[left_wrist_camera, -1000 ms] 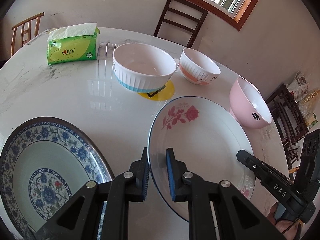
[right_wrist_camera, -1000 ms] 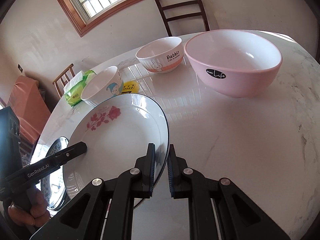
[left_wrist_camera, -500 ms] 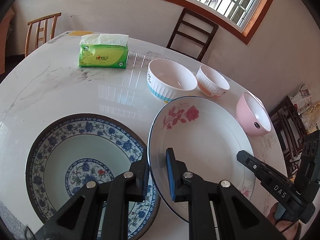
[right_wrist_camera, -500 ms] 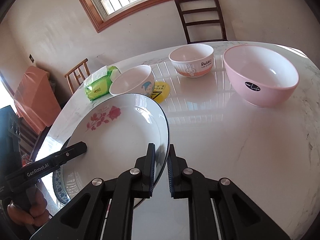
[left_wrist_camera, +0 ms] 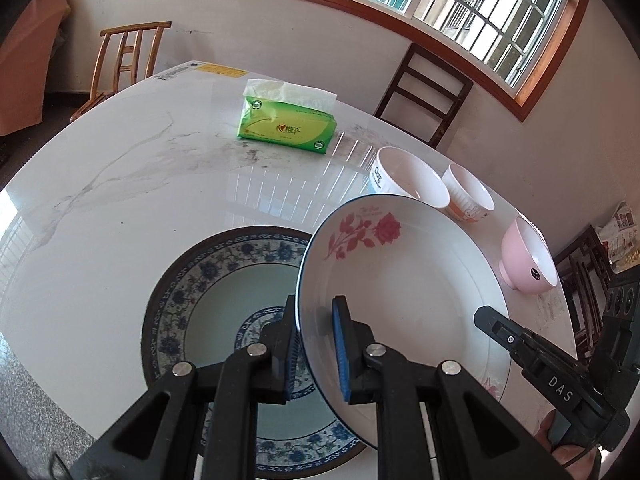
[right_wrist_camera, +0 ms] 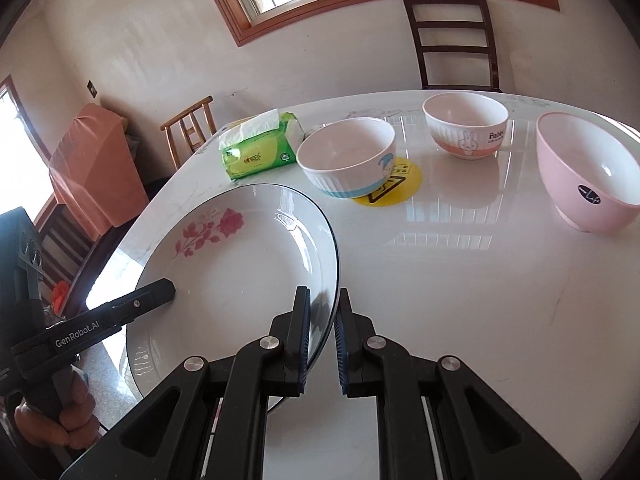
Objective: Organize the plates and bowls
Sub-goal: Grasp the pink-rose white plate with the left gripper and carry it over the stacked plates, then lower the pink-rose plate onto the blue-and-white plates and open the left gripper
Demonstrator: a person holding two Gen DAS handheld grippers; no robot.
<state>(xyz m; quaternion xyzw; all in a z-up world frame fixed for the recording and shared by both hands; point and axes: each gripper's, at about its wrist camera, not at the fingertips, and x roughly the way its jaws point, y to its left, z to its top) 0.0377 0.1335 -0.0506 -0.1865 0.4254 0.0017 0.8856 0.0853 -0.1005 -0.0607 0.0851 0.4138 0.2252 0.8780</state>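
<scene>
Both grippers hold the white rose plate (left_wrist_camera: 400, 280) above the table. My left gripper (left_wrist_camera: 316, 348) is shut on its left rim; my right gripper (right_wrist_camera: 323, 334) is shut on its right rim, where the plate (right_wrist_camera: 240, 264) also shows. The plate hangs partly over the blue-patterned plate (left_wrist_camera: 208, 300) lying on the table below. Beyond stand a white bowl with a blue band (right_wrist_camera: 348, 160), a rabbit bowl (right_wrist_camera: 466, 128) and a pink bowl (right_wrist_camera: 588, 172). The blue-patterned plate is hidden in the right wrist view.
A green tissue pack (left_wrist_camera: 288, 124) lies at the far side of the round marble table (left_wrist_camera: 120, 200). A yellow sticker (right_wrist_camera: 400, 188) sits under the blue-band bowl. Dark and light wooden chairs (left_wrist_camera: 424, 92) stand around the table. The table's near edge is close.
The rose plate has been lifted and carried left. It now overlaps the blue-patterned plate. The bowls have fallen farther away in both views.
</scene>
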